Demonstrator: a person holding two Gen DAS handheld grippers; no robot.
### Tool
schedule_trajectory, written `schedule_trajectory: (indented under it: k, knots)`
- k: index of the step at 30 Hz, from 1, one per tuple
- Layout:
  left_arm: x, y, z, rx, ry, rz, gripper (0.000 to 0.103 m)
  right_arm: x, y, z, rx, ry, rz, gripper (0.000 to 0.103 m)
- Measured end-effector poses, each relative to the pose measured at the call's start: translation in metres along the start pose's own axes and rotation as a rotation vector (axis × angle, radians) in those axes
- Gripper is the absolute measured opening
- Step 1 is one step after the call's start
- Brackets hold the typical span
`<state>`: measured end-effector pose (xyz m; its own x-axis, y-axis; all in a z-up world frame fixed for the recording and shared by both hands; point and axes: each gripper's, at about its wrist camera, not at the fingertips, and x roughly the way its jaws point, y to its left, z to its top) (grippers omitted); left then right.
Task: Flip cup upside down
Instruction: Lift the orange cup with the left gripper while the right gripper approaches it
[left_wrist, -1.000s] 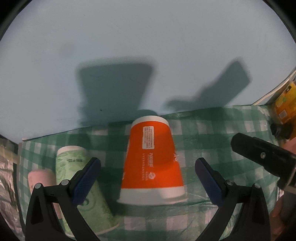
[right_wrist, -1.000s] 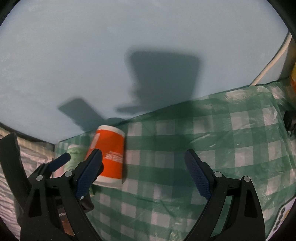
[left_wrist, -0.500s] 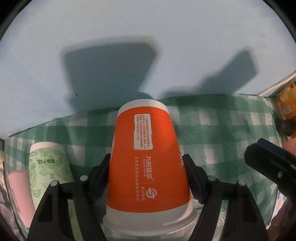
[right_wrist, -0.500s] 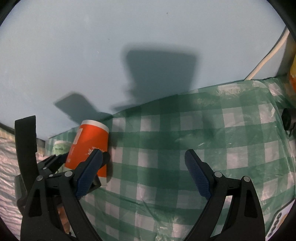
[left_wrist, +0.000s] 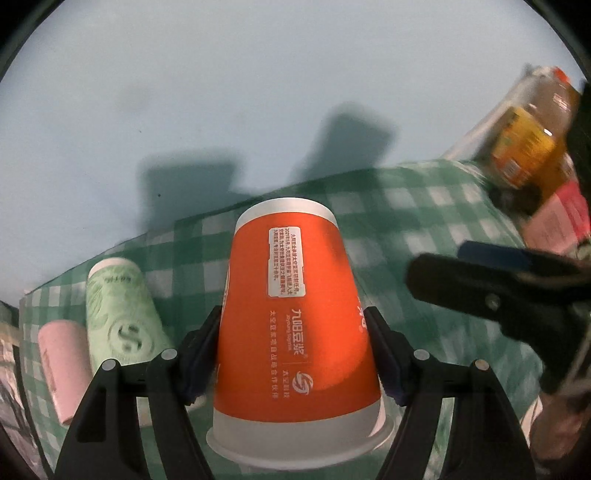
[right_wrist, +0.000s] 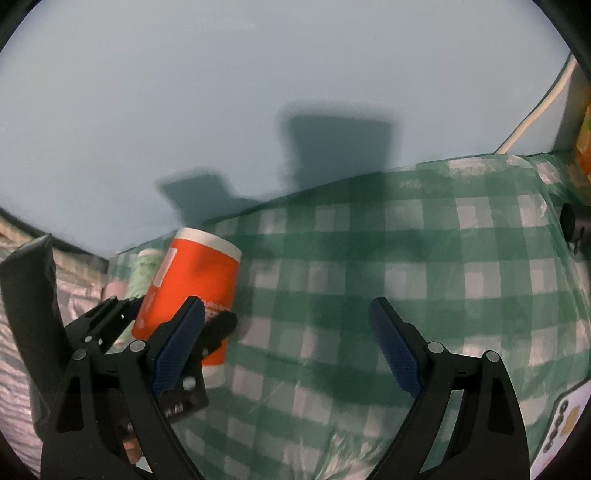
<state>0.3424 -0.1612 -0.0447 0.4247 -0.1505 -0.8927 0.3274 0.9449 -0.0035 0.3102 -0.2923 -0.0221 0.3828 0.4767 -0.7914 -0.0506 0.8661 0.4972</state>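
Observation:
An orange paper cup (left_wrist: 295, 317) with white print stands upside down, rim at the bottom, base at the top. My left gripper (left_wrist: 295, 354) is shut on its lower half, one pad on each side. The cup is tilted and seems lifted a little off the green checked cloth (left_wrist: 413, 229). In the right wrist view the same cup (right_wrist: 195, 280) is at the left, held by the left gripper. My right gripper (right_wrist: 288, 350) is open and empty over the cloth (right_wrist: 369, 266), right of the cup. It also shows in the left wrist view (left_wrist: 498, 288).
A green paper cup (left_wrist: 122, 314) and a pink cup (left_wrist: 62, 362) stand upside down at the left. A yellow-labelled bottle (left_wrist: 532, 147) and a pink packet (left_wrist: 557, 218) are at the right. A pale blue wall stands behind the table.
My left gripper moved up to the orange cup and shut on it, then tilted it. The right gripper stayed open and drifted a little.

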Motion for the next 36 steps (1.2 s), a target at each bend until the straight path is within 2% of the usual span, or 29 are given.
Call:
schedule_trajectory:
  k: [8,12,17,24,33,36]
  knots:
    - [-0.027,-0.012,-0.068,0.084,-0.014,-0.044,0.075,-0.021,0.028,-0.047,-0.071,0.024,0.066,0.090]
    - [-0.042,-0.005,-0.107,0.129,0.000,-0.035,0.075,-0.021,0.037,-0.073,-0.099,0.062,0.094,0.090]
    - [-0.043,0.008,-0.132,0.146,0.025,-0.015,0.075,-0.011,0.048,-0.100,-0.118,0.106,0.104,0.090]
    - [-0.038,0.020,-0.146,0.155,0.046,-0.019,0.076,0.002,0.060,-0.131,-0.127,0.144,0.128,0.090]
    - [-0.022,0.028,-0.146,0.128,0.085,-0.042,0.076,0.011,0.062,-0.137,-0.114,0.173,0.124,0.090]
    - [-0.022,0.028,-0.147,0.130,0.094,-0.018,0.077,0.011,0.062,-0.136,-0.107,0.172,0.123,0.090]
